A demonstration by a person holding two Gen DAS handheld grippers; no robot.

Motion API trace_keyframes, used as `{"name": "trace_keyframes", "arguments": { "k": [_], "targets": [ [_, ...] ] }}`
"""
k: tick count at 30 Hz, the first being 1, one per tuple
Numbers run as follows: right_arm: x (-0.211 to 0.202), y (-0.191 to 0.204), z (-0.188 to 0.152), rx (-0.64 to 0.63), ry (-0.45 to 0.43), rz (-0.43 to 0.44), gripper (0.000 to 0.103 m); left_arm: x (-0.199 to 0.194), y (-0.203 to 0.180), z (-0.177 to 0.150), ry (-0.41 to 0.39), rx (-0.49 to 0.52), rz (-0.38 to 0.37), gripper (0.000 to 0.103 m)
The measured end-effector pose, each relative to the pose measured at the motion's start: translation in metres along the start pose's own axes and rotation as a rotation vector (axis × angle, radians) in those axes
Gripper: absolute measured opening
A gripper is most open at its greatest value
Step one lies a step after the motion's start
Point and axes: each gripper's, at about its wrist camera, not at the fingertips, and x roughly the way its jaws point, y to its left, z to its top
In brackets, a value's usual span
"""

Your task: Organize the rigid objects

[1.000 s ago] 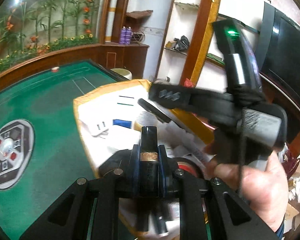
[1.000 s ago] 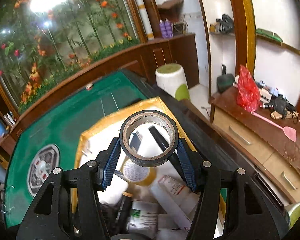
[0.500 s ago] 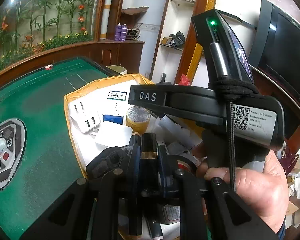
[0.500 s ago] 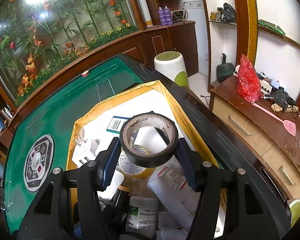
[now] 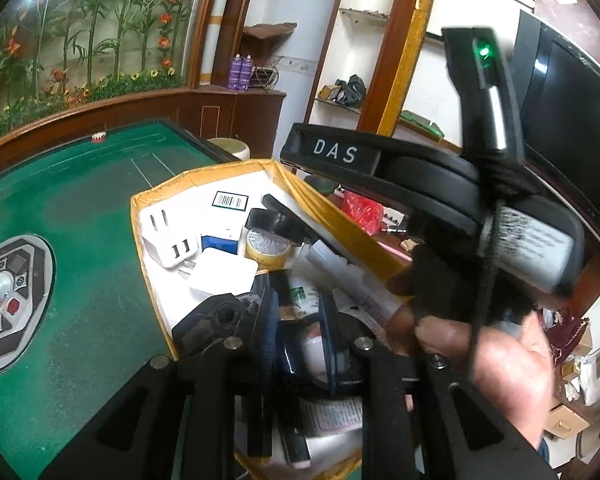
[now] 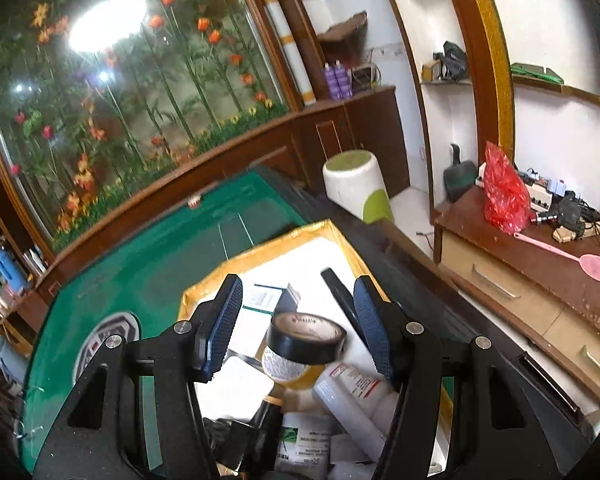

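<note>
A gold-edged box point(image 5: 204, 178) point(image 6: 332, 230) on the green table holds several rigid objects. The black tape roll point(image 6: 306, 336) point(image 5: 274, 222) rests tilted on a yellow tape roll point(image 6: 288, 374) point(image 5: 266, 248) in the box. My right gripper point(image 6: 298, 332) is open above it, jaws wide on either side, not touching it. My left gripper point(image 5: 298, 320) is open low over the box's near end, above a dark bottle point(image 5: 260, 380) that lies under its left finger. The right gripper's body point(image 5: 440, 200) fills the right of the left wrist view.
White chargers point(image 5: 172, 236), a white block point(image 5: 222, 276), a barcode box point(image 5: 230, 201) and white bottles point(image 6: 356, 400) lie in the box. The green felt table point(image 5: 80, 208) has a centre panel point(image 5: 8, 300). A stool point(image 6: 356, 188) and a wooden cabinet point(image 6: 520, 280) stand to the right.
My right gripper opened and let go of the black tape roll, which now rests on the yellow roll. My left gripper opened and released the dark bottle into the box.
</note>
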Motion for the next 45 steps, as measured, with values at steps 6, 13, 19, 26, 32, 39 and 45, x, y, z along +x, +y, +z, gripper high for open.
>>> {"name": "trace_keyframes", "arguments": {
  "k": [6,13,19,26,32,39,45],
  "targets": [
    [-0.010,0.002,-0.002,-0.001,-0.061,0.012,0.058,-0.038,0.016,-0.011,-0.055,0.022,0.043,0.053],
    [-0.023,0.025,-0.011,-0.103,-0.133,0.047,0.058,-0.092,0.066,-0.035,-0.150,0.034,0.192,0.080],
    [-0.042,0.057,-0.028,-0.220,-0.224,0.089,0.058,-0.085,0.115,-0.040,-0.138,-0.151,0.282,0.080],
    [-0.079,0.084,-0.074,-0.189,-0.254,0.115,0.066,-0.084,0.118,-0.034,-0.157,-0.126,0.509,0.087],
    [-0.099,0.100,-0.107,-0.256,-0.301,0.083,0.071,-0.082,0.121,-0.028,-0.071,-0.078,0.588,0.089],
    [-0.096,0.106,-0.110,-0.294,-0.275,0.103,0.071,-0.094,0.114,-0.025,-0.042,-0.085,0.570,0.089],
    [-0.099,0.100,-0.107,-0.279,-0.289,0.109,0.071,-0.098,0.094,-0.025,-0.073,-0.008,0.660,0.089]
  ]
}}
